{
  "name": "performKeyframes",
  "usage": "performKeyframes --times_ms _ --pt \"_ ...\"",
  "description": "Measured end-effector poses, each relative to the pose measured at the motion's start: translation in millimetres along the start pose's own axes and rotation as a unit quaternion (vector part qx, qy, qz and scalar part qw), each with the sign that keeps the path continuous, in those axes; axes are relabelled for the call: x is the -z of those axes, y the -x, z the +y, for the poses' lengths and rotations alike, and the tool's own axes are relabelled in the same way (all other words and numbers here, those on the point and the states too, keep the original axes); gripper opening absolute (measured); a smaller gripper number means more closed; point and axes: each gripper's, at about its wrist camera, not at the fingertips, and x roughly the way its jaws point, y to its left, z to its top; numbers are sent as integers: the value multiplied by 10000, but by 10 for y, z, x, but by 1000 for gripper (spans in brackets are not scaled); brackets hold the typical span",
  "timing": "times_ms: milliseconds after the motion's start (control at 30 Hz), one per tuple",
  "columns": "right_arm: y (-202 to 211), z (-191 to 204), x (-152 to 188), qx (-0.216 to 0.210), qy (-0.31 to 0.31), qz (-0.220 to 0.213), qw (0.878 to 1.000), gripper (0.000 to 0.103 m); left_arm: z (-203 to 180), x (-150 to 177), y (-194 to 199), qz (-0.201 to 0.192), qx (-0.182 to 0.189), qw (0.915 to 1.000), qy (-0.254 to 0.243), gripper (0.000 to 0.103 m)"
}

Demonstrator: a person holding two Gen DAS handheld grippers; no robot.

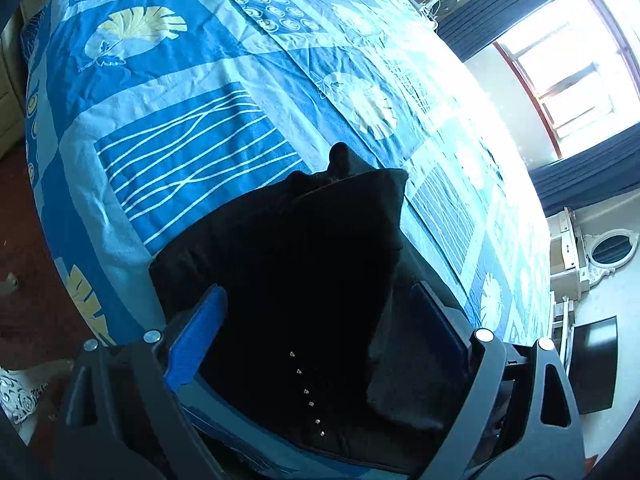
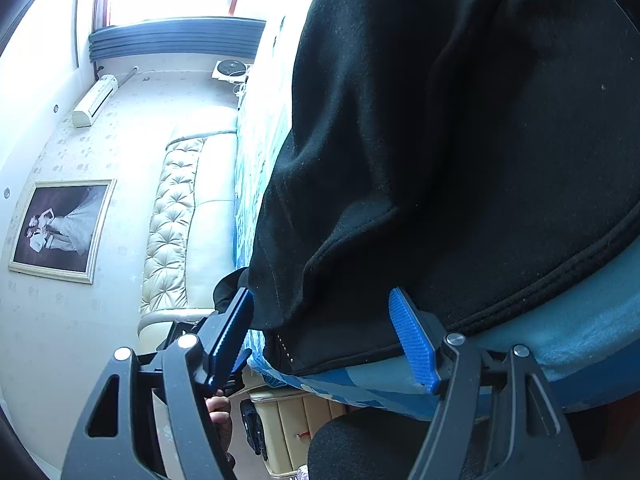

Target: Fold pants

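Black pants [image 1: 304, 264] lie bunched in a loosely folded pile near the front edge of a bed with a blue patterned cover [image 1: 168, 128]. A line of small metal studs [image 1: 308, 392] runs down the cloth. My left gripper [image 1: 318, 290] points down over the pile with its jaws wide apart and the cloth lying between and under them. In the right wrist view the pants [image 2: 460, 140] fill the upper right. My right gripper [image 2: 320, 296] stands open at the pile's edge, with the hem between its blue pads [image 2: 412, 340].
A cream tufted headboard [image 2: 176, 220] stands at the bed's far end, beside a framed picture [image 2: 60, 232]. A bright window [image 1: 572, 80] with dark curtains, a white mirror [image 1: 612, 248] and a dark screen [image 1: 596, 364] are on the right. A person's hand [image 2: 218, 408] shows low.
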Motion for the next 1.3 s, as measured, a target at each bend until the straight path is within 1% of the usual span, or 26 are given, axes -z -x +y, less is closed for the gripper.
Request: performKeyframes --times_ms 33,100,133,200,233,267,300,333,367,400,467,533,600,667,733,767,800,833,867,933,1067,1133,1200,1300 --pt "-1 7 1 4 7 7 10000 70 -21 -35 -81 62 -36 10000 -26 92" --pt "5 15 1 -5 5 7 10000 70 -26 -94 -263 324 95 9994 104 92" --pt "8 15 -1 6 6 6 10000 70 -24 -121 -334 405 91 9990 138 92" --pt "17 14 -9 13 -13 -3 10000 70 -44 -172 -435 357 10 9993 68 92" --pt "21 15 -15 33 -12 -7 10000 70 -45 -193 -470 308 -30 9995 0 90" --pt "29 17 -21 56 -16 -12 10000 70 -30 -205 -499 295 -10 9996 19 84" --pt "40 21 -24 70 -9 -25 10000 70 1 -205 -533 363 153 9991 122 56" --pt "57 30 -30 96 0 -54 9999 70 38 -191 -562 520 370 9977 221 30" --pt "81 40 -31 149 14 -122 9998 70 63 -182 -589 692 537 9958 276 19" --pt "105 50 -35 183 30 -208 9996 70 64 -174 -601 766 579 9951 237 16" --pt "127 62 -53 158 21 -341 9993 70 29 -165 -583 733 509 9960 -53 14" --pt "112 79 -73 231 -6 -436 9988 70 -6 -145 -548 679 483 9962 -245 12" --pt "44 97 -91 319 -14 -458 9984 70 -21 -143 -524 643 515 9962 -295 11" --pt "-43 92 -88 368 -107 -494 9980 70 -6 -155 -527 671 586 9958 -226 11" --pt "-107 97 -88 451 -158 -578 9972 67 17 -163 -536 713 632 9953 -186 10" --pt "-136 101 -95 496 -178 -650 9965 56 35 -162 -540 725 657 9951 -171 10" --pt "-167 92 -111 550 -221 -702 9958 30 48 -163 -541 731 669 9949 -163 10" --pt "-202 62 -134 605 -310 -711 9951 18 64 -163 -539 739 694 9948 -135 9" --pt "-220 23 -156 608 -435 -713 9946 11 91 -166 -522 742 727 9945 -115 9" --pt "-190 33 -146 514 -510 -742 9946 9 131 -143 -455 726 789 9942 -76 8" --pt "76 332 14 456 239 -971 9939 9 199 -40 -256 747 824 9936 -179 8" --pt "232 397 116 483 503 -1057 9920 9 257 65 -175 748 730 9938 -386 8" --pt "311 339 197 501 504 -1011 9923 9 367 169 -152 782 658 9937 -456 8" --pt "276 133 258 732 417 -876 9926 8 540 274 -241 902 612 9929 -475 8"
